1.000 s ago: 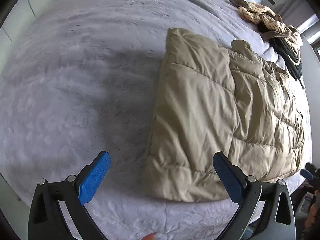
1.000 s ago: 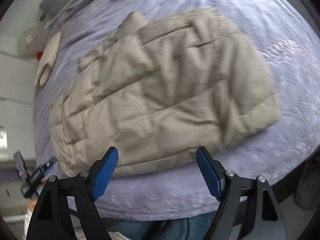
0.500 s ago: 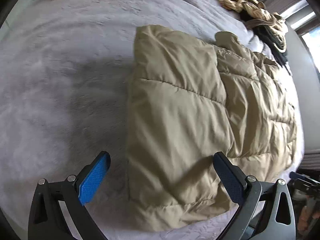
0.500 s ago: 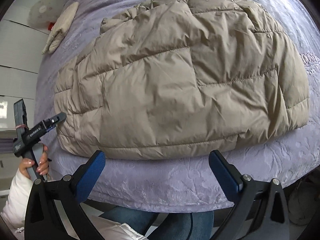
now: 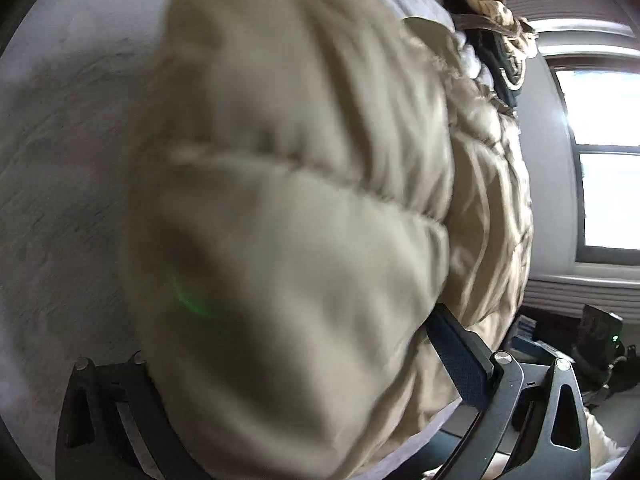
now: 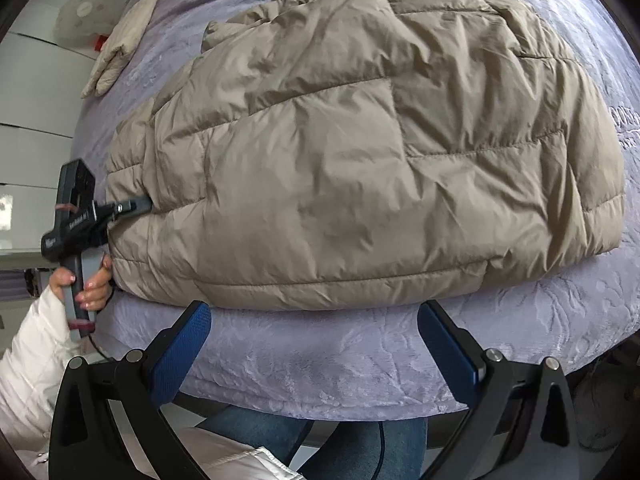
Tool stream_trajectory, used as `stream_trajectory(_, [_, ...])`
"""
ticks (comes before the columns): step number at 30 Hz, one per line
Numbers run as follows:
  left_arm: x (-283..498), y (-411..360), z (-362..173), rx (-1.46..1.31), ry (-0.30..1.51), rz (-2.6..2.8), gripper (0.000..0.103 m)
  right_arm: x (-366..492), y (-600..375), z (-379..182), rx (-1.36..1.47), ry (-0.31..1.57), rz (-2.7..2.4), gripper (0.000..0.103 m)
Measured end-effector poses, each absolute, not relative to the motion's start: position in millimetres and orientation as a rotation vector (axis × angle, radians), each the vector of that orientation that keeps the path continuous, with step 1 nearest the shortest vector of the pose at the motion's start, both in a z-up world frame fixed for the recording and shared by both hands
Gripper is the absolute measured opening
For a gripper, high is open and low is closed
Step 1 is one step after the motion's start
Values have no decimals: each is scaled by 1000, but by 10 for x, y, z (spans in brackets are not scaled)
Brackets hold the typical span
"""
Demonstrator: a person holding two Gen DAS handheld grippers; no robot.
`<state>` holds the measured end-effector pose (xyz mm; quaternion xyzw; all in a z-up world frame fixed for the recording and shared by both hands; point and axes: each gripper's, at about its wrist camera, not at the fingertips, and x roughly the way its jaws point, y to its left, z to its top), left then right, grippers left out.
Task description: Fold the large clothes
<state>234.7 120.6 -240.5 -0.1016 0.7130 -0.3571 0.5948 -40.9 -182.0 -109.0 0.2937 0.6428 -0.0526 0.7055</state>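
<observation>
A beige quilted puffer jacket lies folded on the lavender bedspread. My left gripper is open, its jaws wide apart around the jacket's near corner, which bulges between them and hides the left finger. From the right wrist view the left gripper touches the jacket's left edge. My right gripper is open and empty, hovering just before the jacket's front hem, over the bed's front edge.
A striped and dark pile of clothes lies at the far end of the bed near a window. A small beige garment lies at the bed's far left. The person's jeans stand below the bed edge.
My left gripper has pushed forward onto the jacket's corner, which now fills its view between the jaws. My right gripper has moved closer to the front hem.
</observation>
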Motion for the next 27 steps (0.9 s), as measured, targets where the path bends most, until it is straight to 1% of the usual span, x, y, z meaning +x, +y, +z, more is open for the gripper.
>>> stream_trajectory(1, [2339,1177,-2380,-227,1648,-843,80,-410,-1806,-1093,655,1429,-116,103])
stream_trajectory(2, [2319,1134,-2339,-216,1641,-867,57,-405,-1796,-1095,657,1427,-116,103])
stream_trajectory(3, [2301,1111,-2307,-226,1635,-887,40,-406,-1788,-1089,659,1422,-116,103])
stream_trajectory(4, [2281,1096,-2220,-231,1616,-910,32,-403,-1777,-1087,661,1418,-115,103])
stream_trajectory(6, [2221,1085,-2014,-192,1563,-940,30,-399,-1772,-1063,664,1403,-116,103])
stream_trajectory(11, [2138,1048,-1661,-187,1497,-984,29,-337,-1863,-946,672,1324,-160,103])
stream_trajectory(12, [2118,1029,-1592,-189,1488,-989,29,-314,-1891,-923,669,1307,-170,100])
stream_trajectory(14, [2066,1003,-1486,-197,1478,-998,29,-222,-1945,-870,659,1250,-174,76])
stream_trajectory(15, [2048,995,-1435,-198,1472,-1001,29,-180,-1957,-872,651,1238,-176,44])
stream_trajectory(16, [2026,971,-1381,-195,1467,-1003,29,-108,-1970,-912,638,1233,-177,20])
stream_trajectory(17, [2008,942,-1326,-191,1461,-1006,29,-52,-1972,-966,628,1231,-171,16])
stream_trajectory(22, [1876,743,-973,-182,1435,-1021,29,115,-1966,-1341,605,1256,-107,14])
stream_trajectory(27, [1681,291,-656,-133,1419,-1033,29,113,-2136,-1698,766,1253,-33,13])
